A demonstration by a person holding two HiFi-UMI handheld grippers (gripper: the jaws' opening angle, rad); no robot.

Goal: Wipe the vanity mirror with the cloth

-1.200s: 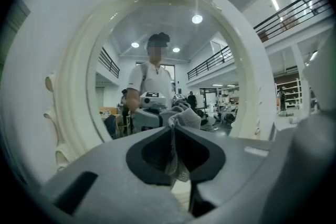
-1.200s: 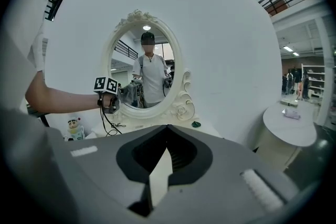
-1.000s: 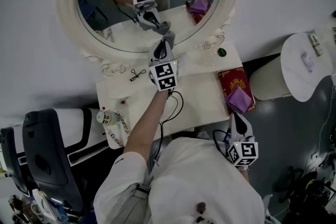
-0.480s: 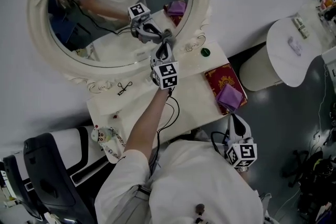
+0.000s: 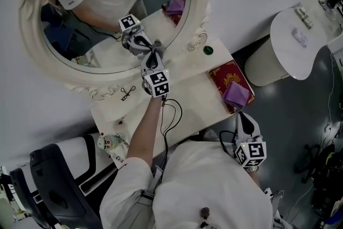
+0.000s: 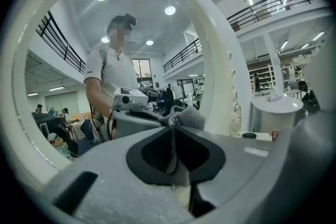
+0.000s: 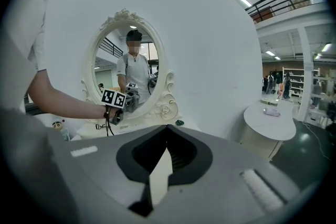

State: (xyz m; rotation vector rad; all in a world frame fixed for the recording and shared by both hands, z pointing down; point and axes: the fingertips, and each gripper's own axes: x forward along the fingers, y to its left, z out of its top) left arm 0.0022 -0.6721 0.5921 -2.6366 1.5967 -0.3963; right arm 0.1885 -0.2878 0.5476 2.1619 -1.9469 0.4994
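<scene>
Cloth, grey and bunched, sits pinched in the left tongs, whose jaws close on a fold of it while the rest bulges past their tips. In the head view the cloth meets its own reflection at the lower right edge of the glass of the vanity mirror, just above centre frame, so it lies against the glass there. The left tongs point up the frame toward the mirror. The person's left arm is stretched out nearly straight from the shoulder across the white surface, forearm bare, with a black cable looping beside the wrist.

The right tongs are pressed together at the tips with nothing between them. In the head view the right tongs are held low, at the lower right, close to the person's body and off the near edge of the surface, well apart from the mirror.

On the surface's right end lies a red patterned item with a purple cloth on it. A small green round thing sits near the mirror's ornate base.
</scene>
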